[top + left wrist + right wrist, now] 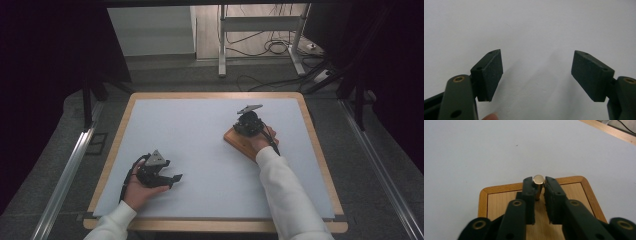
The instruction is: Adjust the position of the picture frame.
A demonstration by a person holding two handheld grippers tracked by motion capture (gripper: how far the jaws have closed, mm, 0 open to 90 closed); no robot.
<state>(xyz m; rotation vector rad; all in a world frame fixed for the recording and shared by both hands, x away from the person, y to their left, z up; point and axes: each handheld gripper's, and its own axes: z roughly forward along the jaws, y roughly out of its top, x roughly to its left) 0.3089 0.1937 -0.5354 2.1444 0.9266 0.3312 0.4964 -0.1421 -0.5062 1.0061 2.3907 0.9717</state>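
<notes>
Nearest the person, the left tongs (172, 180) rest on the white bench (200, 150), jaws wide apart and holding nothing. Farther off to the right, the right tongs (539, 186) are clamped on an upright brass peg (538, 181) standing on a wooden board (499, 202).

high: overhead, facing forward; tool cams: close, low; shared: white tabletop (200, 145)

The peg (538, 182) is brass-gold, standing on a light wooden board (499, 205) with a darker orange-brown rim. Both grippers' jaws are black (brass-coloured rivets), and the counter (200, 145) is pale grey-white with a wooden edge.
</notes>
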